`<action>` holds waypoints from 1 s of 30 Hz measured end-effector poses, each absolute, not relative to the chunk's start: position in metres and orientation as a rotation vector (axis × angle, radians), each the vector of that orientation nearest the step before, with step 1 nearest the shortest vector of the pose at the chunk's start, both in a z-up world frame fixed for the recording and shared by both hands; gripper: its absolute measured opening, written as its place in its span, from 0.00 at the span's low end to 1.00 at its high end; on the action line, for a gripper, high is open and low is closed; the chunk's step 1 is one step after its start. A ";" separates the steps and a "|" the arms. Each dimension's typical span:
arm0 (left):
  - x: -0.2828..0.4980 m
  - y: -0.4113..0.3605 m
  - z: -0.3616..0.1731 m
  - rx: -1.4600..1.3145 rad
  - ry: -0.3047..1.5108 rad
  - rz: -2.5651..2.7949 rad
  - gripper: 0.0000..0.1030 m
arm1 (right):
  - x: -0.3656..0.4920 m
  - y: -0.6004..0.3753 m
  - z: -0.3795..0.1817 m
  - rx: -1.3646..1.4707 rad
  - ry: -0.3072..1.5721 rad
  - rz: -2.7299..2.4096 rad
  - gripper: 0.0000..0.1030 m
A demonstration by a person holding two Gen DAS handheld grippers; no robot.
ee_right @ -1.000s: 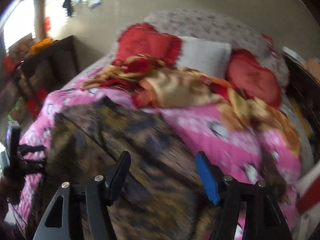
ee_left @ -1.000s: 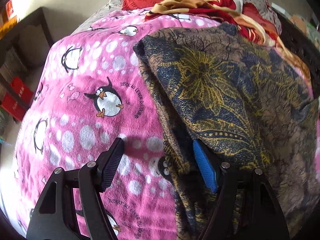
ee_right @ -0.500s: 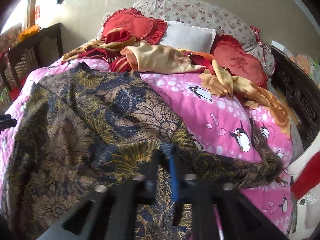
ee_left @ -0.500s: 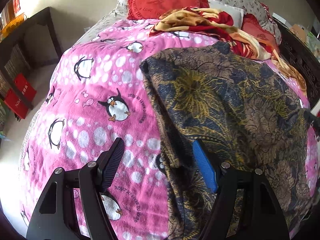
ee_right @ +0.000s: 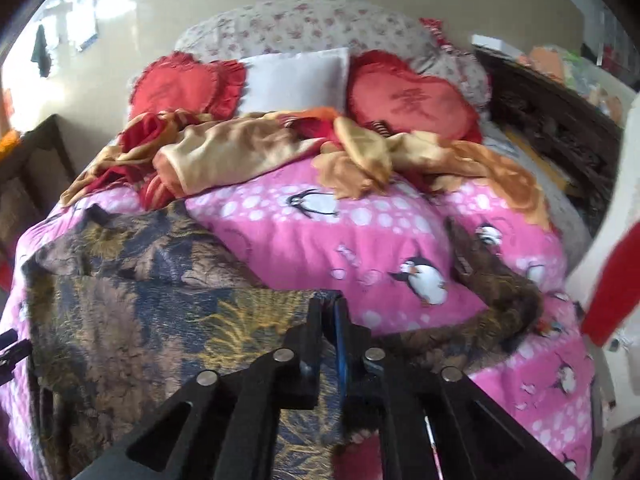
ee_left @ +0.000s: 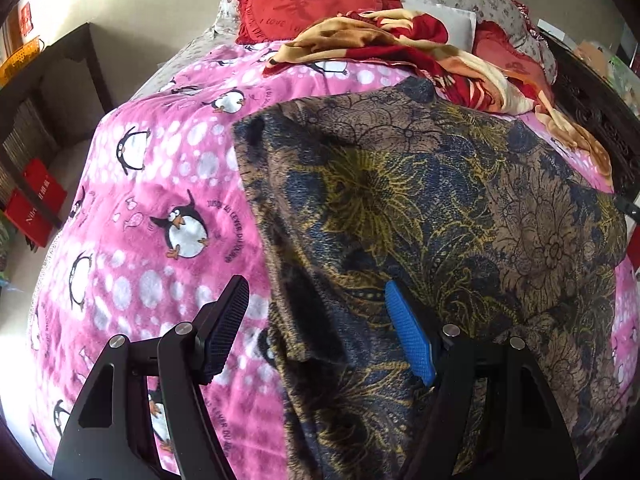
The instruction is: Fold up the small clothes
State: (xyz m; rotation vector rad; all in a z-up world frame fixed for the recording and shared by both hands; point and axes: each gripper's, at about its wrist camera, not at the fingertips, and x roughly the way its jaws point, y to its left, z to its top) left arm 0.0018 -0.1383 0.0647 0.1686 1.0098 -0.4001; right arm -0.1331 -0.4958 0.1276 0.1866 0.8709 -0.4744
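A brown, blue and gold floral garment (ee_left: 440,208) lies spread on a pink penguin blanket (ee_left: 152,184). My left gripper (ee_left: 316,332) is open, its fingers straddling the garment's near left edge; nothing is pinched. In the right wrist view the same garment (ee_right: 132,296) covers the left of the bed, and a dark strip of it (ee_right: 496,300) trails to the right. My right gripper (ee_right: 330,320) is shut on the garment's near edge and holds it lifted.
Red heart cushions (ee_right: 408,96), a white pillow (ee_right: 296,80) and a rumpled orange and red cloth (ee_right: 248,148) lie at the bed's head. A dark wooden shelf (ee_left: 48,92) stands left of the bed. Dark carved furniture (ee_right: 552,120) stands to the right.
My right gripper has closed on the garment's edge and lifted it. My left gripper has stayed open at the left edge, backing off slightly.
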 end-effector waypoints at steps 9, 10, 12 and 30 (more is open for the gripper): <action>-0.001 -0.157 0.057 0.191 1.014 -0.402 0.69 | -0.148 -0.438 0.130 0.151 0.843 -0.310 0.42; -0.001 -0.159 0.057 0.197 1.013 -0.402 0.69 | -0.145 -0.438 0.123 0.145 0.856 -0.323 0.42; -0.002 -0.163 0.056 0.213 1.015 -0.395 0.69 | -0.136 -0.448 0.106 0.182 0.901 -0.347 0.42; -0.030 -0.183 0.080 0.244 0.964 -0.417 0.69 | -0.166 -0.416 0.129 0.188 0.901 -0.288 0.43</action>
